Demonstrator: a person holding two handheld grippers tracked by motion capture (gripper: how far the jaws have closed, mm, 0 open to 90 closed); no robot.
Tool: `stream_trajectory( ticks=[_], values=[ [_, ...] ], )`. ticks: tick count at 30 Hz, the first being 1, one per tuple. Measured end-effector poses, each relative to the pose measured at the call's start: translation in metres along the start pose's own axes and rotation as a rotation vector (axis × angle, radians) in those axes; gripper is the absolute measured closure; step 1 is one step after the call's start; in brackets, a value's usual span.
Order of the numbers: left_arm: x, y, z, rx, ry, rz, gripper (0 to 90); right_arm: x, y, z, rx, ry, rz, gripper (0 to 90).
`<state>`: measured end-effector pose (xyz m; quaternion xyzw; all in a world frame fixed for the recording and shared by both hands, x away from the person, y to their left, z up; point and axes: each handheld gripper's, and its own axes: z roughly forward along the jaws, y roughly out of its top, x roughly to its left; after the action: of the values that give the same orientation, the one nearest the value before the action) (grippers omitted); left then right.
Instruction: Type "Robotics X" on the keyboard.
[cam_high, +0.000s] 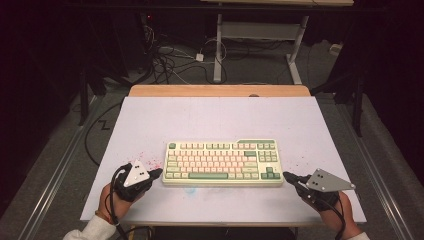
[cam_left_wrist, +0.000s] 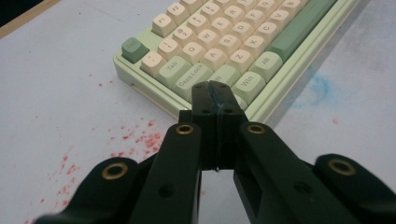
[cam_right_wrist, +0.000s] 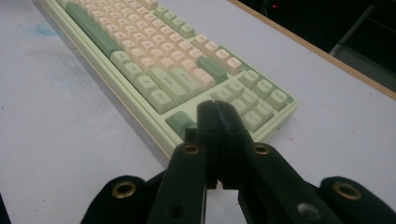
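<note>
At the left of a white tabletop (cam_high: 215, 115) flecked with red paint specks (cam_high: 148, 161), the left gripper (cam_high: 159, 173), black with a grey three-cornered plate, rests with its jaws pressed together on nothing, tips just beside the near left corner of a pale green and cream mechanical keyboard (cam_high: 223, 162). The keyboard lies flat at the middle of the table's near half. At its near right corner, the matching right gripper (cam_high: 287, 175) likewise sits with jaws together, empty.
</note>
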<state>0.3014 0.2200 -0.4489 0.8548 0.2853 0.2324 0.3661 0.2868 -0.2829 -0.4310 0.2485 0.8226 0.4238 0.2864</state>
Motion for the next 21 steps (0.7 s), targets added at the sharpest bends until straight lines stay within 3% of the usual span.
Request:
stream_trajectory(
  ticks=[10,21],
  values=[
    [0.002,0.017,0.013,0.025,-0.063,0.012,88.0,0.0,0.007,0.006,0.0,0.001,-0.009,90.0],
    [0.004,0.034,0.028,0.035,-0.085,0.037,87.8,0.003,0.015,0.014,0.006,0.013,-0.02,90.0]
  ],
)
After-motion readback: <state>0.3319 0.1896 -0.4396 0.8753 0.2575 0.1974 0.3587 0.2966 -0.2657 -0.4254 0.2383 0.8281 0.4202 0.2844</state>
